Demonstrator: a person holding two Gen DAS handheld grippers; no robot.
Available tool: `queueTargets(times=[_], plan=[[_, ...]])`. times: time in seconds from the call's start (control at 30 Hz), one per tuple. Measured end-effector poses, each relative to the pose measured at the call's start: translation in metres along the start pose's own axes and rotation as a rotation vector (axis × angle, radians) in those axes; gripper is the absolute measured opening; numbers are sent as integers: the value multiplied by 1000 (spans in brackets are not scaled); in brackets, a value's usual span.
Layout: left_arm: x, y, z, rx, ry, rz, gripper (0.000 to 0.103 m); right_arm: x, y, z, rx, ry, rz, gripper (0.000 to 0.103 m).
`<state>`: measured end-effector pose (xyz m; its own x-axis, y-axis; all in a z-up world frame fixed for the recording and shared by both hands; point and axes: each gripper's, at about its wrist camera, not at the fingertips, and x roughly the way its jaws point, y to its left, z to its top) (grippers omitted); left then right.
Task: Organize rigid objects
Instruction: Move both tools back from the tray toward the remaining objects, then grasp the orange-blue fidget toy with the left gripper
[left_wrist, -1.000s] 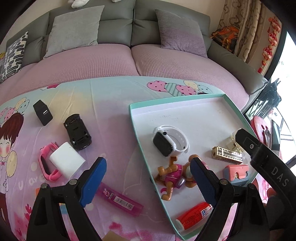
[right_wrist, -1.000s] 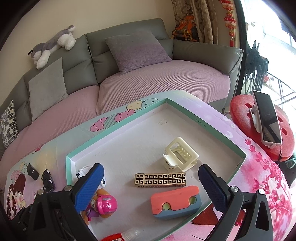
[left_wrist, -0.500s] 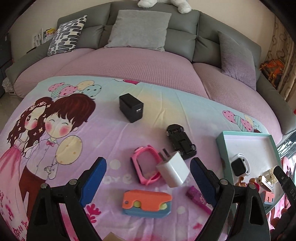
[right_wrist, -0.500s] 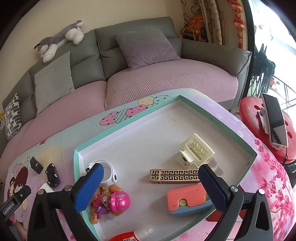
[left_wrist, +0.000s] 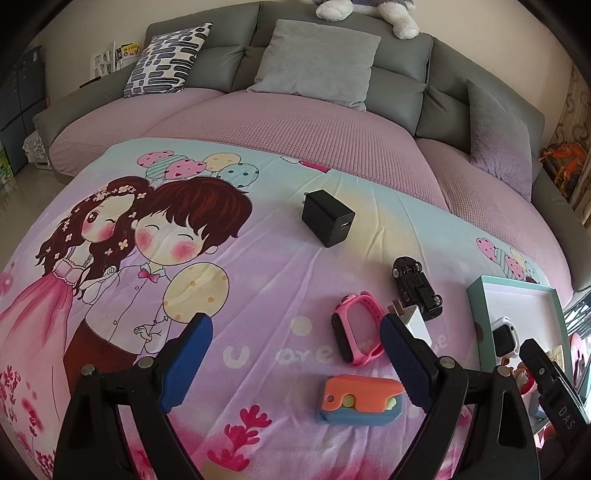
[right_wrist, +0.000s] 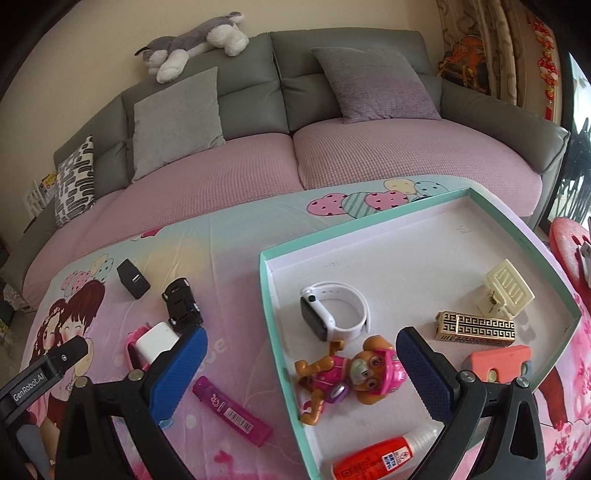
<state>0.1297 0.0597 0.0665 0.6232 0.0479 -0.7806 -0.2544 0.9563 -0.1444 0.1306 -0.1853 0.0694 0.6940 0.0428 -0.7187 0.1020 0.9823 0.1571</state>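
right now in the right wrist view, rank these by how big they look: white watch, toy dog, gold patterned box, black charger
1. toy dog
2. white watch, close behind the dog and alike in nearness, so nearly a tie
3. gold patterned box
4. black charger, though it lies farther from the camera, so it looks smaller than it is

Both wrist views overlook the tablecloth (left_wrist: 280, 280), facing sofa (right_wrist: 332, 155).

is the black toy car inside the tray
No, the black toy car lies on the printed cloth, left of the tray.
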Motion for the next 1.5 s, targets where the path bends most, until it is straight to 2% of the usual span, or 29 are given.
queueTargets(times=[0.2,0.57,0.77,1.1,1.37,1.5], plan=[[3,15,-3,-18,17,15,92,6,29,-9,-51,38,60,103],[19,37,-12,-60,95,27,92,15,61,-22,-138,89,72,103],[20,41,-12,-78,102,34,92,18,61,-25,-141,103,71,103],[29,30,-14,-49,137,30,92,25,58,-28,-136,142,72,103],[34,20,-17,-25,163,-8,92,26,55,-28,-134,151,82,103],[36,14,-18,-3,173,-23,92,19,51,-24,-135,129,57,103]])
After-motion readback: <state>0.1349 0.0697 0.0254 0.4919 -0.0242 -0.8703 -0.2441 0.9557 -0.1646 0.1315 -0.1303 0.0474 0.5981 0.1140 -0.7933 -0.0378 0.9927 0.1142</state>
